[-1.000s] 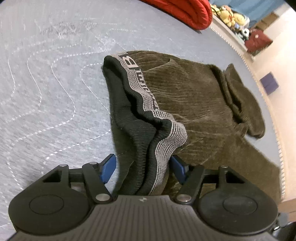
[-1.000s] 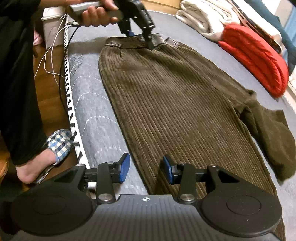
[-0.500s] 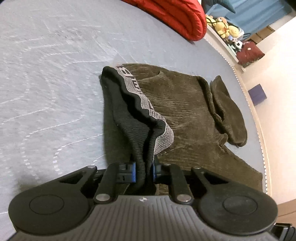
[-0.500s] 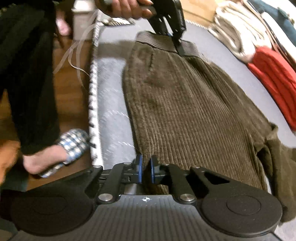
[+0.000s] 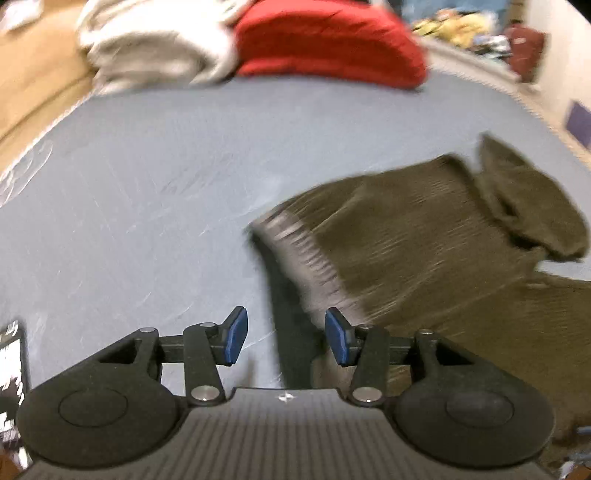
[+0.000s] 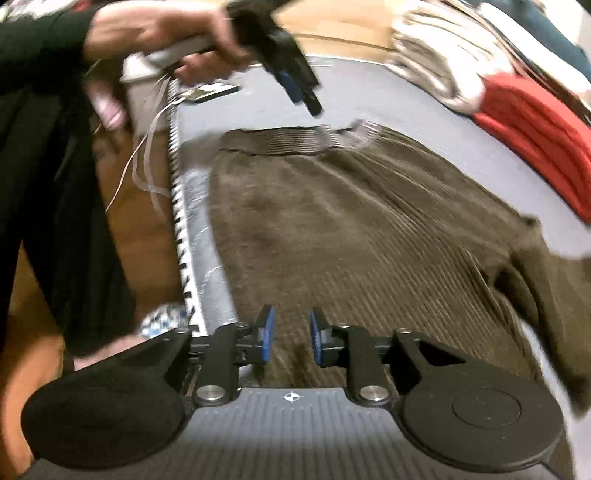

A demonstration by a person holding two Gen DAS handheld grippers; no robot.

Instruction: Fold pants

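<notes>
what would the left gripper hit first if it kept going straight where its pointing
Most likely the waistband of the brown corduroy pants, lying on the grey mattress just ahead of the left gripper. Its jaws are opening with nothing pinched between them. The blur makes depth uncertain.

A grey-blue mattress (image 5: 155, 177) with faint pale stitched lines fills most of both views; its near edge carries a black-and-white striped trim (image 6: 181, 221). At the far side a folded red blanket (image 5: 328, 40) lies against a heap of whitish bedding (image 5: 155, 40), the two touching. In the right wrist view the same red blanket (image 6: 535, 133) sits beside the white pile (image 6: 432, 59). Beyond the mattress, blurred yellow soft toys (image 5: 447, 26) and a dark red bag (image 5: 524, 48) stand by a pale wall, with a small purple box (image 5: 580, 122) lower down. Thin white cables (image 6: 147, 158) hang over a wooden floor (image 6: 144, 236), where a blue checked slipper (image 6: 162, 321) shows.
</notes>
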